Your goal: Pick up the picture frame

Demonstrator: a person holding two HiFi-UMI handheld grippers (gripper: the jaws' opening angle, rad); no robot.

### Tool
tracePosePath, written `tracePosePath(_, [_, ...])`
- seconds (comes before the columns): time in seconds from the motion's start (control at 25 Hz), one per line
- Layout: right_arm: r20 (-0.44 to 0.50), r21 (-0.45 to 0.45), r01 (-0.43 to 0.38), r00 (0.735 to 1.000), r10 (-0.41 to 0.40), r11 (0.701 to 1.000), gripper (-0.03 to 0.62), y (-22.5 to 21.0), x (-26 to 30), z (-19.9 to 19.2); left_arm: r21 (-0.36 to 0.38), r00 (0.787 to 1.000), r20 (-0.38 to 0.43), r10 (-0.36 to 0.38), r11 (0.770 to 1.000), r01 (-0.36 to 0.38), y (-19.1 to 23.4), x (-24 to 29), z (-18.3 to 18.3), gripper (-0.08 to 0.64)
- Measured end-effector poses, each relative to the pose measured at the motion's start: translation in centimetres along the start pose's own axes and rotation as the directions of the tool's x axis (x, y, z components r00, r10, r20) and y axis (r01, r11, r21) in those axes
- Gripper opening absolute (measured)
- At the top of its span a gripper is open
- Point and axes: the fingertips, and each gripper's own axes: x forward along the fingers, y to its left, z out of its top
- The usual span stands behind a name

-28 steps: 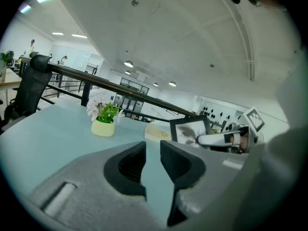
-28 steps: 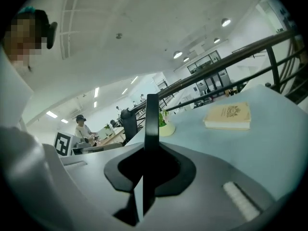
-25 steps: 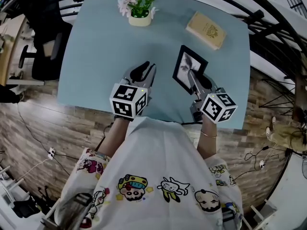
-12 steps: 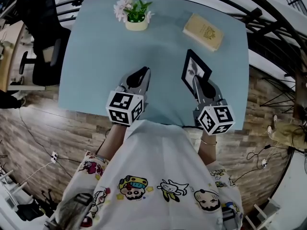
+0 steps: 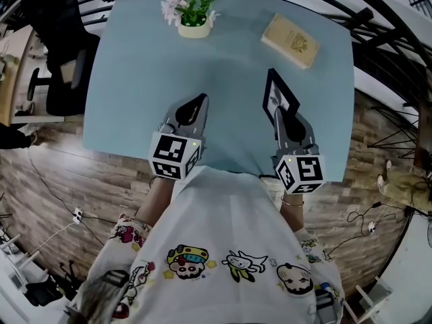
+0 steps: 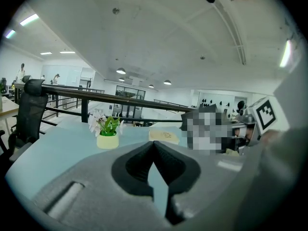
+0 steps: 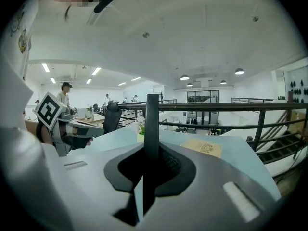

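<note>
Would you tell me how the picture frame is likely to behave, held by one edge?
The picture frame looks stiff: it stands straight from the right gripper without sagging. Pinched at one edge only, it may pivot or slip. It looks thin, so probably light, and its front may be fragile glass.

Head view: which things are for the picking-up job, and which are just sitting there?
For the job: black rectangular picture frame, clamped on its edge in the right gripper.

Just sitting: cream pot of pink flowers; tan book; light blue table; left gripper, shut on nothing.
</note>
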Motion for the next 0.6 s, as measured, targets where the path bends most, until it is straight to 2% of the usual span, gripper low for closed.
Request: tracePosePath(0.6, [-0.018, 0.025, -0.006, 1.000, 0.007, 1.000, 0.038, 0.18, 0.22, -0.50, 0.032, 1.000, -0.009, 0.005, 0.999, -0.005, -0.24, -0.16, -0.16, -0.002])
